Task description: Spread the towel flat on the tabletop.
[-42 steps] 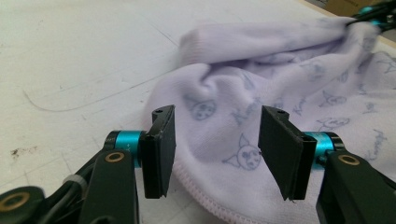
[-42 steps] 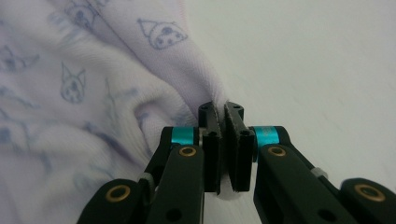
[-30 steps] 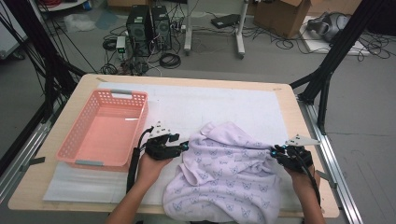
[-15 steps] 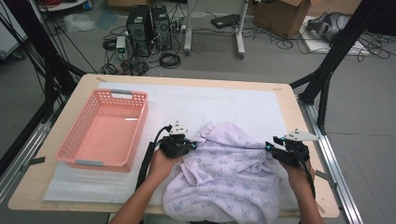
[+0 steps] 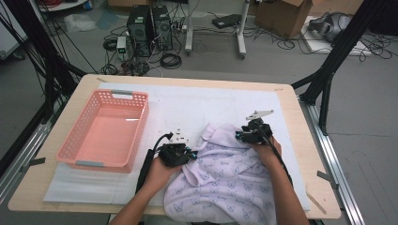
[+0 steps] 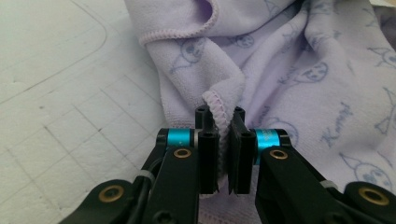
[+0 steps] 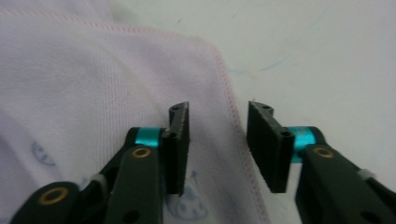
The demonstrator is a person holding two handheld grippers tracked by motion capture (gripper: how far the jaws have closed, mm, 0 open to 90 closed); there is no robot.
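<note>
A lilac towel (image 5: 225, 178) printed with small cartoon faces lies crumpled on the near right part of the table. My left gripper (image 5: 187, 152) is at its left side and is shut on a fold of the stitched hem (image 6: 215, 103); the jaws (image 6: 220, 116) pinch the cloth between the pads. My right gripper (image 5: 240, 136) is at the towel's far edge. Its jaws (image 7: 218, 112) stand apart and have just been closing, with the pink-stitched hem (image 7: 229, 93) lying between them, untouched by the pads.
A pink plastic basket (image 5: 108, 131) stands empty on the left of the white mat (image 5: 197, 103). The wooden table's right edge (image 5: 314, 159) is near the right hand. Computers and cables lie on the floor beyond the far edge.
The left gripper's jaws have closed onto the towel's hem. The right gripper has moved left and away from the person along the towel's far edge, bunching the cloth inward.
</note>
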